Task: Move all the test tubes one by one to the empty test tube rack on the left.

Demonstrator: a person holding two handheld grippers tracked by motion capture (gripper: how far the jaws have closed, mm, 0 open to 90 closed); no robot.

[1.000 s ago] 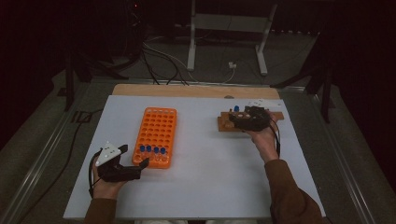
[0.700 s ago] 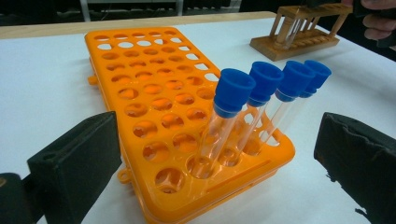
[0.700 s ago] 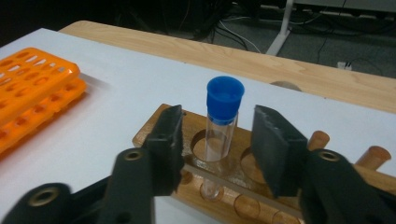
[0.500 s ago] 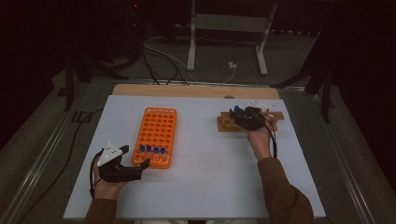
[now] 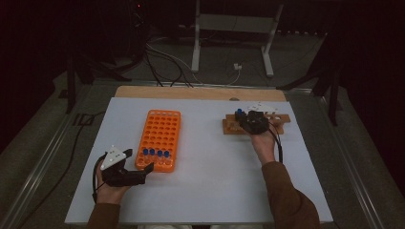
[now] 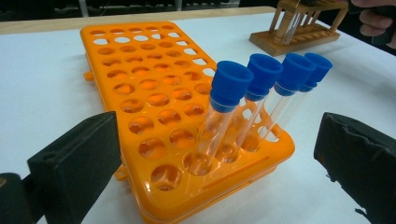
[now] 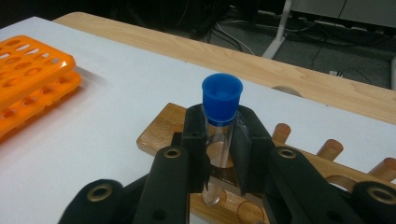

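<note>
While the right gripper point(image 7: 218, 154) has just closed its jaws on the upright blue-capped tube point(image 7: 219, 135) in the wooden rack point(image 5: 231, 126) at far right, the orange rack point(image 5: 160, 138) lies well left; the left gripper point(image 5: 138, 171), nearer it, hangs wide open, empty.
</note>
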